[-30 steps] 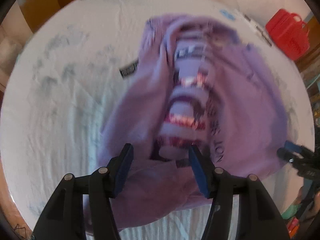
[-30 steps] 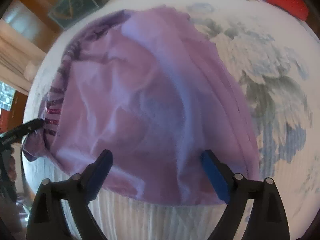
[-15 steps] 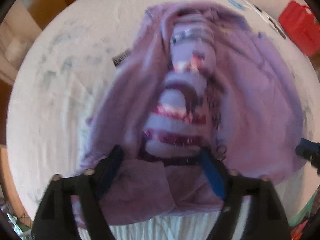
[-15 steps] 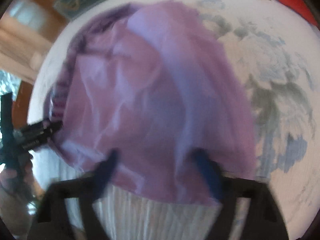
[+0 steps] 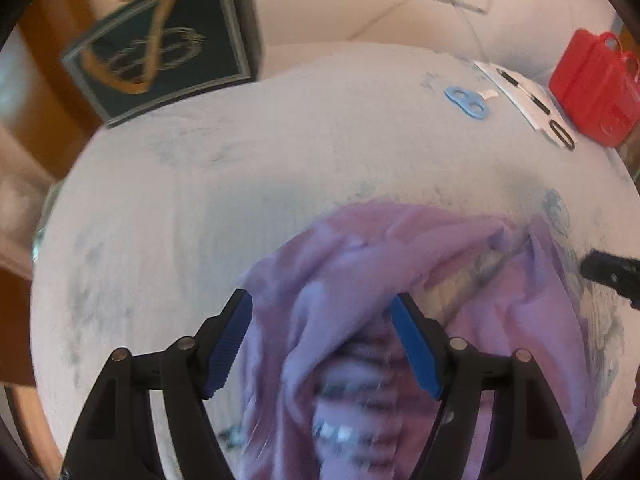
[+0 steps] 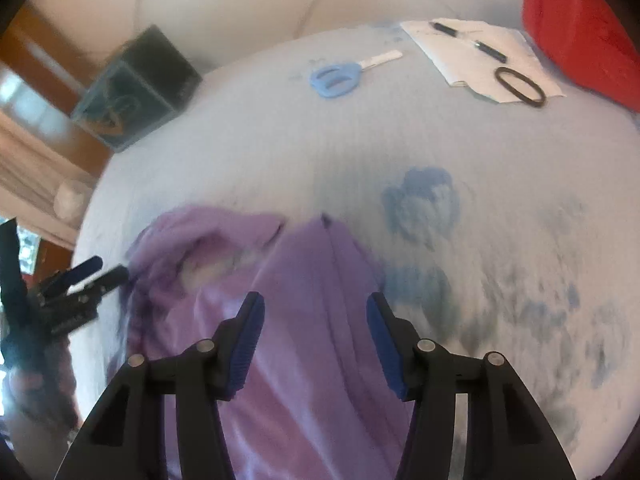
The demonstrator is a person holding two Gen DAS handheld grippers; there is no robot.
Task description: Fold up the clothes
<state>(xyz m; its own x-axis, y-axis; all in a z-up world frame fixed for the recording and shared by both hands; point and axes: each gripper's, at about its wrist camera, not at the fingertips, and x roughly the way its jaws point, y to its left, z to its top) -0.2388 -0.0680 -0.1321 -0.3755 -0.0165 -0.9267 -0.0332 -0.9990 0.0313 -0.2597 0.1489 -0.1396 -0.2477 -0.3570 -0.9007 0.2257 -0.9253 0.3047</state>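
A crumpled lilac shirt (image 5: pixel 400 264) with a striped print lies on the white floral sheet (image 5: pixel 240 184); it also shows in the right wrist view (image 6: pixel 312 280). My left gripper (image 5: pixel 322 312) is open, low over the shirt's near part, with cloth bunched between its blue pads but not clamped. My right gripper (image 6: pixel 316 312) is open over the shirt's right half. The right gripper's tip shows at the edge of the left wrist view (image 5: pixel 608 272). The left gripper shows at the shirt's left edge in the right wrist view (image 6: pixel 80 284).
A dark box (image 5: pixel 160 52) stands at the back left. Blue scissors (image 5: pixel 468 100), white papers with pens and a black ring (image 6: pixel 488 60), and a red basket (image 5: pixel 596 84) lie at the back right.
Both grippers have dropped lower and tilted up, so more of the far bed shows. The shirt now sits closer, bunched under both grippers. Both stay open.
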